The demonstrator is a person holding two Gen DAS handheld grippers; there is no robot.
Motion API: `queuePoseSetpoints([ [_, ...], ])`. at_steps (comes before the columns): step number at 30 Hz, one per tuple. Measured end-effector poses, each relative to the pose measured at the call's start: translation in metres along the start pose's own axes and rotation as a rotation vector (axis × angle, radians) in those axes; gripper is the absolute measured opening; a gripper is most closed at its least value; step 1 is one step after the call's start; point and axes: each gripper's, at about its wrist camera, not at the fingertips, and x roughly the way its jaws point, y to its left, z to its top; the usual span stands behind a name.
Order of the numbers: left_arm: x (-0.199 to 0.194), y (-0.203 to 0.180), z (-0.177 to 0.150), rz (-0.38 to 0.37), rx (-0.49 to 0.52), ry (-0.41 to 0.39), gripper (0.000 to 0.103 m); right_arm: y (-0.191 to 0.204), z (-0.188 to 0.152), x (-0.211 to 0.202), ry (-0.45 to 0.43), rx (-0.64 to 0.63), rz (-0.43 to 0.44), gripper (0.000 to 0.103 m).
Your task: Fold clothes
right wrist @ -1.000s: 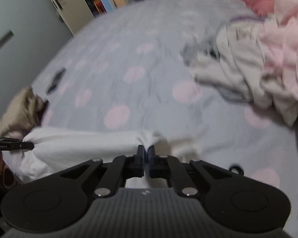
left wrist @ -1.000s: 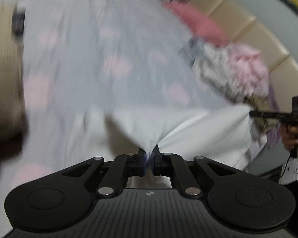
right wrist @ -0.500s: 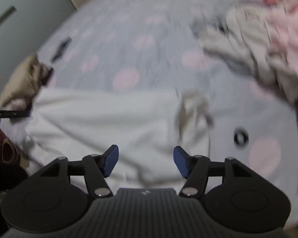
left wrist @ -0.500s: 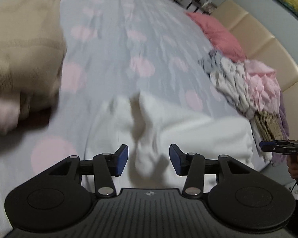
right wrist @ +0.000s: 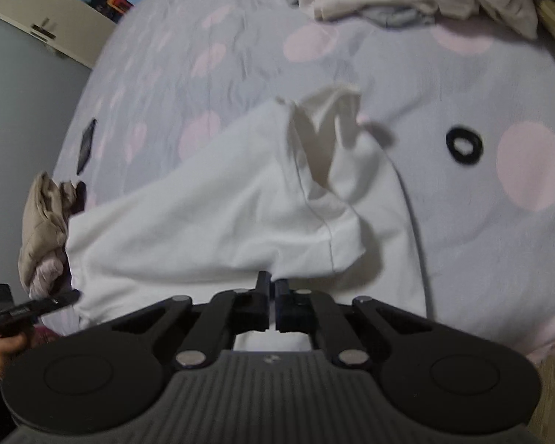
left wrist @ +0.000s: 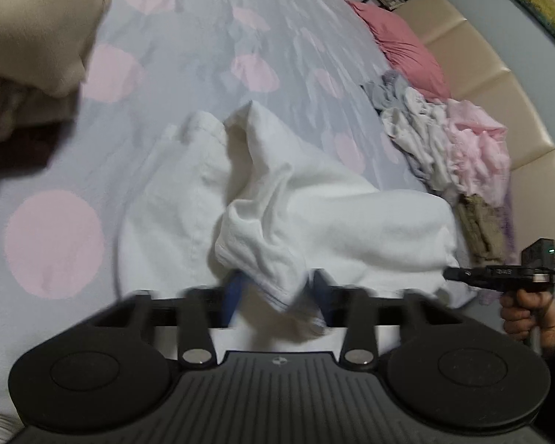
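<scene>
A: Left wrist view? How far along?
B: The white garment (left wrist: 314,203) lies rumpled on the bed (left wrist: 188,37), folded partway at most; left gripper (left wrist: 277,296) spread around a hem; an unfolded pile (left wrist: 444,140) waits.
A: Right wrist view?
B: Right gripper (right wrist: 272,288) pinched together at the garment's near edge.

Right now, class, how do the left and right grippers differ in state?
The left gripper has its fingers apart; the right gripper has its fingers closed. A fold of the white garment lies loose between the left's fingers; the right pinches its edge. Both work the same garment.
</scene>
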Motion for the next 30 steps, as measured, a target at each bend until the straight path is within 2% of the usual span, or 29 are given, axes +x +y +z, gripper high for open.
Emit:
queuePoseSetpoints([
  [1, 0.0, 0.002, 0.0, -0.024, -0.013, 0.009, 0.004, 0.002, 0.0, -0.003, -0.007, -0.015, 0.002, 0.002],
  [4, -0.008, -0.004, -0.002, -0.022, 0.013, 0.01, 0.004, 0.008, 0.002, -0.021, -0.032, -0.047, 0.017, 0.002],
  [7, -0.015, -0.014, -0.009, -0.06, 0.002, 0.026, 0.004, 0.014, 0.014, -0.045, -0.09, -0.082, 0.05, 0.002],
  [9, -0.013, -0.023, -0.016, -0.065, 0.014, 0.06, 0.004, 0.011, 0.017, -0.043, -0.071, -0.084, 0.033, 0.002],
  [13, 0.009, -0.025, -0.027, -0.009, 0.059, 0.101, 0.004, 0.004, 0.022, -0.037, -0.03, -0.089, -0.002, 0.002],
  [15, 0.012, -0.022, -0.025, 0.017, 0.064, 0.106, 0.005, -0.001, 0.017, -0.016, 0.032, -0.101, -0.069, 0.002],
  [17, 0.01, -0.021, -0.022, 0.035, 0.066, 0.117, 0.009, -0.003, 0.012, -0.002, 0.097, -0.117, -0.118, 0.009],
  [19, 0.004, -0.021, -0.019, 0.049, 0.069, 0.13, 0.023, -0.002, 0.009, 0.003, 0.152, -0.138, -0.148, 0.014],
  [20, -0.001, -0.023, -0.017, 0.07, 0.096, 0.122, 0.025, 0.001, 0.011, -0.002, 0.158, -0.166, -0.16, 0.019],
  [22, -0.01, -0.028, -0.012, 0.112, 0.148, 0.106, 0.027, 0.01, 0.016, -0.018, 0.109, -0.224, -0.2, 0.037],
  [26, -0.024, -0.032, 0.002, 0.156, 0.168, 0.004, 0.03, 0.028, 0.03, -0.044, -0.081, -0.322, -0.25, 0.045],
  [27, -0.026, -0.033, 0.007, 0.157, 0.161, -0.029, 0.034, 0.03, 0.032, -0.045, -0.127, -0.338, -0.248, 0.047],
  [28, -0.025, -0.034, 0.013, 0.158, 0.152, -0.055, 0.041, 0.031, 0.035, -0.04, -0.139, -0.338, -0.242, 0.047],
  [30, -0.018, -0.033, 0.025, 0.147, 0.143, -0.076, 0.043, 0.032, 0.04, -0.031, -0.16, -0.338, -0.23, 0.047],
])
